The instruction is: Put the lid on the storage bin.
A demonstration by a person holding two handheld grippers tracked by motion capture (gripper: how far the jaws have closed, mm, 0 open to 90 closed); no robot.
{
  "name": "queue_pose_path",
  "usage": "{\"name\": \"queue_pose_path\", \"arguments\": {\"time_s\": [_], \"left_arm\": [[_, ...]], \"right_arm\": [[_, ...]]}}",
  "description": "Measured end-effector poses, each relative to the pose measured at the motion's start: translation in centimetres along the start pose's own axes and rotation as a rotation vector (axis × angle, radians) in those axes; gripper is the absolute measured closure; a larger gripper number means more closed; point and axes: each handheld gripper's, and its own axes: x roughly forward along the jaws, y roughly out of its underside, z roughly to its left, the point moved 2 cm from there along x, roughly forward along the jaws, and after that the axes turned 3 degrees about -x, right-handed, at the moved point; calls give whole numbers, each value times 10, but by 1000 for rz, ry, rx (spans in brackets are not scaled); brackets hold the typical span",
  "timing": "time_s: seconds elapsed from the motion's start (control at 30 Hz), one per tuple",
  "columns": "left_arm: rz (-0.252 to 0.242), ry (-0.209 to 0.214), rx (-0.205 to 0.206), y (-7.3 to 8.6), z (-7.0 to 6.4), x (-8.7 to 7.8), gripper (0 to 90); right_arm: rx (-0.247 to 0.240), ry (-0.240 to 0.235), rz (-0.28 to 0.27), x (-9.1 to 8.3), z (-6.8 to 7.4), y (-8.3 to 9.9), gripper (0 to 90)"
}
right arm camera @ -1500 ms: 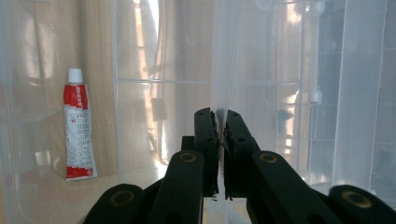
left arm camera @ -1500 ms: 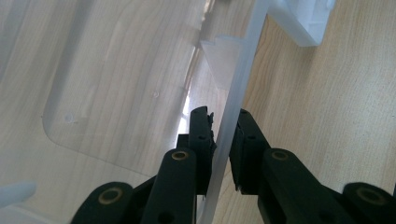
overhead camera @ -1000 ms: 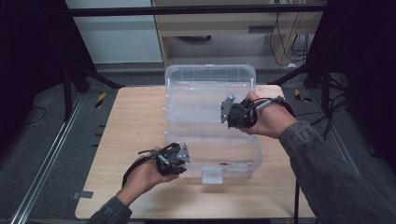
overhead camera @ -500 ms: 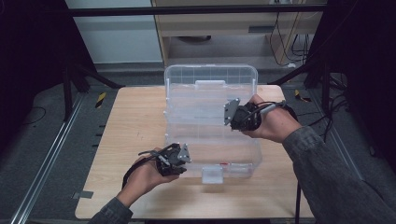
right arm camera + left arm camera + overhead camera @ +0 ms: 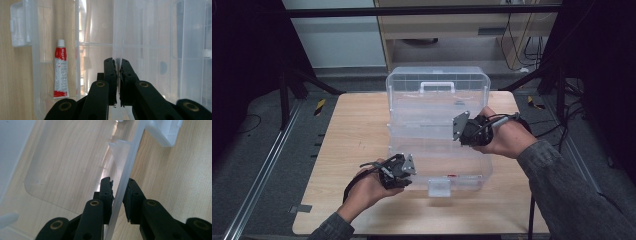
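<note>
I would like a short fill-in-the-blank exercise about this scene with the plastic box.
1. The clear plastic box stands on a ____ table.
2. The left gripper has the box's ____ wall between its jaws.
3. Inside the box lies a red and white ____.
4. The box's lid stands ____.

Missing words: wooden; front; tube; open

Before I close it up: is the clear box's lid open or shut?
Open. The lid stands upright behind the base, handle on top.
</note>
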Motion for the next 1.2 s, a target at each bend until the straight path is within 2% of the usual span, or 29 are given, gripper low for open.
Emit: {"name": "queue_pose_path", "arguments": {"time_s": [0.83, 0.87, 1.03, 1.2], "left_arm": [[-13, -15, 7, 1, -2, 0, 765], [-14, -8, -39, 2, -6, 1, 765], [-15, -9, -41, 2, -6, 1, 764], [-16, -18, -54, 2, -7, 1, 759]], "right_arm": [[-5, -46, 14, 0, 5, 1, 856], [-6, -48, 15, -1, 6, 1, 855], [-3, -53, 4, 0, 10, 3, 853], [-1, -34, 2, 0, 13, 3, 844]]}}
